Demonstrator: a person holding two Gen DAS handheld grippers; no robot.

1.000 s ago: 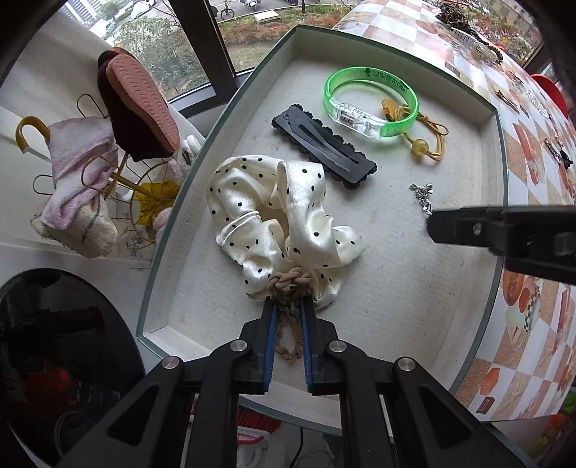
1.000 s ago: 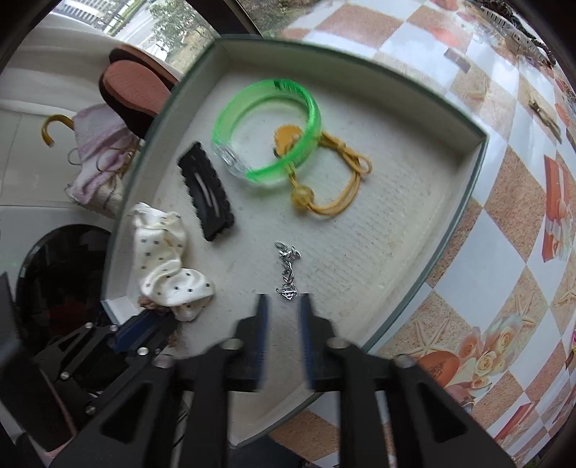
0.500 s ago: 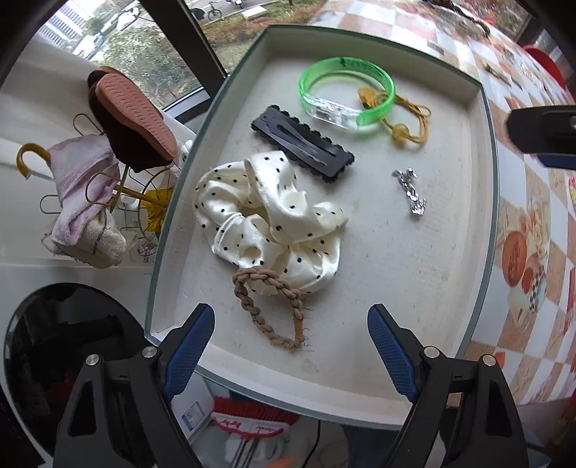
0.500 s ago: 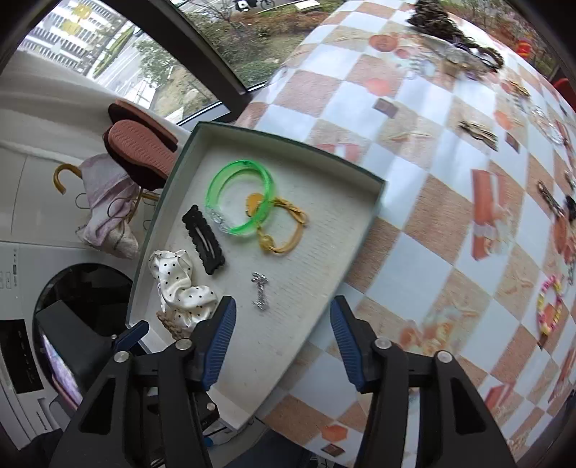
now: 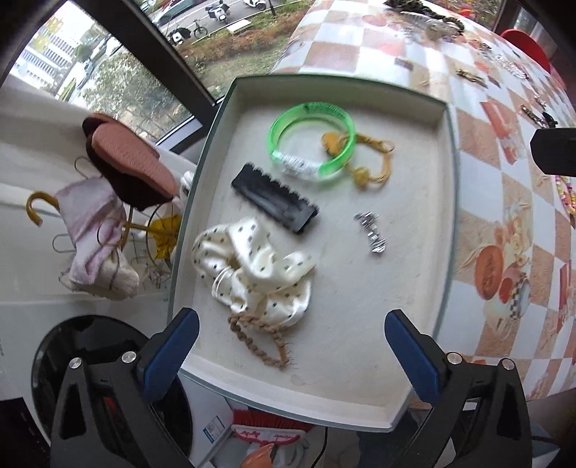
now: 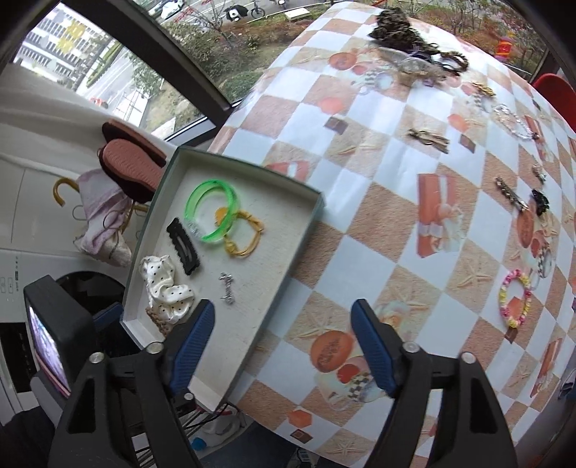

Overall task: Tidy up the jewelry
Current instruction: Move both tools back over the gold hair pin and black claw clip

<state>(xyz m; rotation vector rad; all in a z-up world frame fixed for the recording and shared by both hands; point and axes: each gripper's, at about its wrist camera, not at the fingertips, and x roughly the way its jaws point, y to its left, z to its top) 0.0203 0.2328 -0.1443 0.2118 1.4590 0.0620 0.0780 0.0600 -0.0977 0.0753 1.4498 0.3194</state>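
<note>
- Left tongs [image 5: 291, 345] are now sitting spread wide & empty, hanging above the near edge of the tray [image 5: 448, 201]; 1 s ago they were pinching the braided tan hair tie [image 5: 261, 338], half a sec ago already let go.
- Braided tie is lying loose on the tray floor, touching the near edge of the polka-dot satin scrunchie [image 5: 257, 268] – so that drop looks done.
- Right tongs [image 6: 282, 340] are also spread & empty; a sec ago they were nearly shut low over the small silver charm [image 6: 226, 288], now they're pulled back w/ most of the checkered worktop [image 6: 396, 223] in view.
- Meaning, imo: both hands are free, next pick is prob coming from the loose pieces on the worktop.
- Tray contents so far: green translucent bangle [image 5: 311, 142], yellow cord bracelet w/ beads [image 5: 370, 162] partly under it, black snap hair clip [image 5: 275, 198], charm, scrunchie, braided tie – all apart except those two pairs.
- Still out on the worktop, right-wrist view: pastel bead bracelet [image 6: 514, 298], dark heap of pieces [image 6: 406, 32] at the far edge, several small clips – lots left to sort.
- Writing: dark print is showing on the bangle's far rim, too blurred to read. No other brands legible.
</note>
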